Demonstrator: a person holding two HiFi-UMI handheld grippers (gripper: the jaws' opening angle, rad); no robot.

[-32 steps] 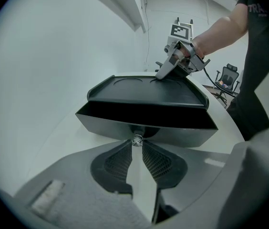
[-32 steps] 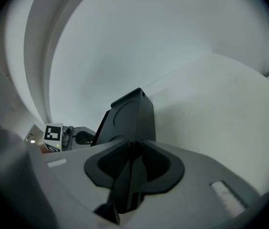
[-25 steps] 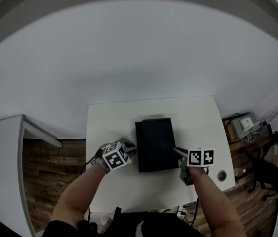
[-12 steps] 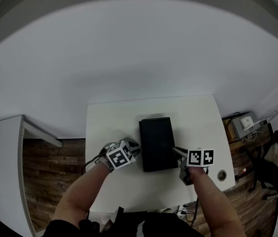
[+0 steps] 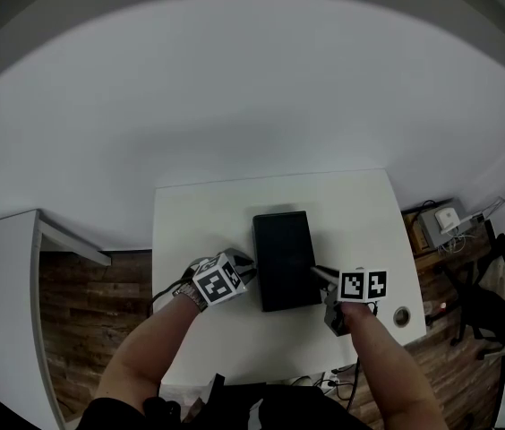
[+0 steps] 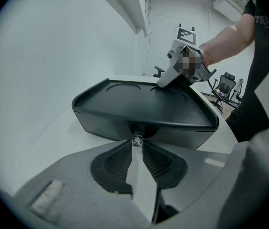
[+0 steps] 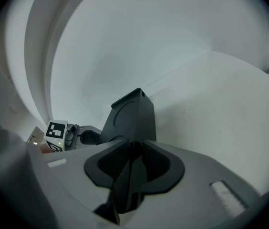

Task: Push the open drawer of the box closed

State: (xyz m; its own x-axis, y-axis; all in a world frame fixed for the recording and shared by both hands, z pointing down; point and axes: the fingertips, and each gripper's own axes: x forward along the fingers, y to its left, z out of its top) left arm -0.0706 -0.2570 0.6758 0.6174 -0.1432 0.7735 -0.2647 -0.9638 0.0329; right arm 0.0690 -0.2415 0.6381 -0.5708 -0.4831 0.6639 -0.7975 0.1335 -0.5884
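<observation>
Black box (image 5: 284, 258) — drawer (image 6: 177, 136) flush; left tongs (image 6: 137, 145) seemingly pinch knob (image 6: 137, 138), right tongs (image 7: 133, 148) clamp box.

The left hand-held gripper (image 6: 138, 142) has its jaw tips closed on the small knob (image 6: 137, 138) of the drawer (image 6: 184, 136), which sits flush in the black box (image 6: 139, 104) on the white bench (image 6: 53, 142), while the right hand-held gripper (image 6: 161, 83) rests its tip on the box top.

Your box (image 5: 284, 258) looks like matt black plastic, its small knob (image 6: 137, 139) shiny metal. The white table (image 5: 199, 231) is smooth and matt; the floor (image 5: 82, 285) is wood planks. Your left gripper (image 6: 137, 146) has ribbed dark pads (image 6: 118, 162).
</observation>
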